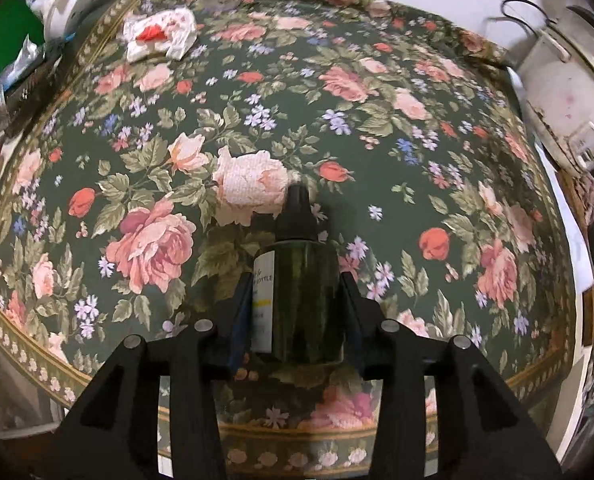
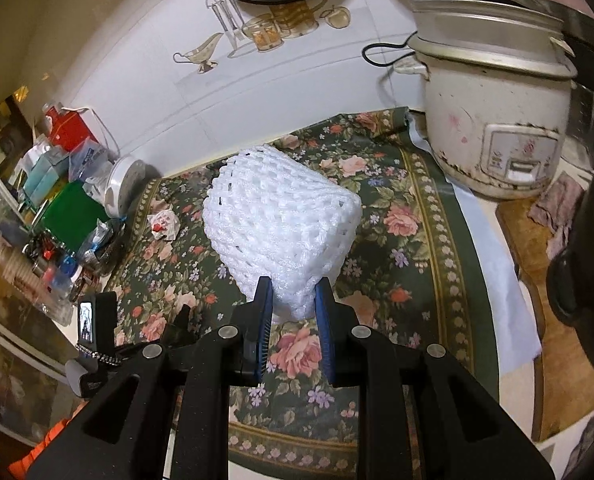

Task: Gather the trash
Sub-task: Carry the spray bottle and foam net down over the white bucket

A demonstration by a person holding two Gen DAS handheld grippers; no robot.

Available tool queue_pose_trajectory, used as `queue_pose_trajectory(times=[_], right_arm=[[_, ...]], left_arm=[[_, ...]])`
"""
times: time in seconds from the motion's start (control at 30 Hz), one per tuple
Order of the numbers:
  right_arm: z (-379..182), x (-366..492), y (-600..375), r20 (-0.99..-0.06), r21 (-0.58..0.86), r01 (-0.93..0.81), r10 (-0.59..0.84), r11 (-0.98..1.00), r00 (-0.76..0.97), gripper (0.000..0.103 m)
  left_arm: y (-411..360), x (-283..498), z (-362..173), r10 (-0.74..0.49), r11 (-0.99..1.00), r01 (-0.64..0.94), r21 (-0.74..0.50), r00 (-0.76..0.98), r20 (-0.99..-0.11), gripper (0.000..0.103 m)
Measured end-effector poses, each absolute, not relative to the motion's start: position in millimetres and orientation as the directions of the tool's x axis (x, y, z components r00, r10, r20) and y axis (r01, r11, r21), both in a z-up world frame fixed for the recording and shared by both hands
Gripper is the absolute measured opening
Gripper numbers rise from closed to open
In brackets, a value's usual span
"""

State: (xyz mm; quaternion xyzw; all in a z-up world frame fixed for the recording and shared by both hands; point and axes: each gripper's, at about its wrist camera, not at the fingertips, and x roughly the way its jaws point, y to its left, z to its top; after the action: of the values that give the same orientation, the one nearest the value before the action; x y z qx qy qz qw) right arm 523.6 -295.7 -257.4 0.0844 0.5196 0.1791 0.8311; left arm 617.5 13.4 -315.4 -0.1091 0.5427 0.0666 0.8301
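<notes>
while the left gripper (image 1: 297,280) clasps a dark bottle (image 1: 297,296), right gripper (image 2: 293,300) pinches white foam netting (image 2: 281,224)

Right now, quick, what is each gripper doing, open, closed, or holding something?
Left gripper: closed on a dark green bottle.
Right gripper: closed on a white foam net.

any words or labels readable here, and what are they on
"BOTTLE": on the white label of the dark green bottle, end of a cut-off line.
The label's other lines: too small and blurred to read.
Rice cooker front panel: markings unreadable.
Boxes and packets at the table's left: nothing legible.
</notes>
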Motion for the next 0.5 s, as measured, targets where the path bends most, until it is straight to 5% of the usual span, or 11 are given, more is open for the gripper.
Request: queue_pose_trajectory(times=[0.5], right_arm=[[-220.2,418.3,-223.8,-0.825,0.286,-0.188,0.341,0.940,0.451,0.019]], left_arm=[[27.0,495.2,-202.6,-0.107,0.992,0.007,-0.128,0.601,-0.792,0.041]])
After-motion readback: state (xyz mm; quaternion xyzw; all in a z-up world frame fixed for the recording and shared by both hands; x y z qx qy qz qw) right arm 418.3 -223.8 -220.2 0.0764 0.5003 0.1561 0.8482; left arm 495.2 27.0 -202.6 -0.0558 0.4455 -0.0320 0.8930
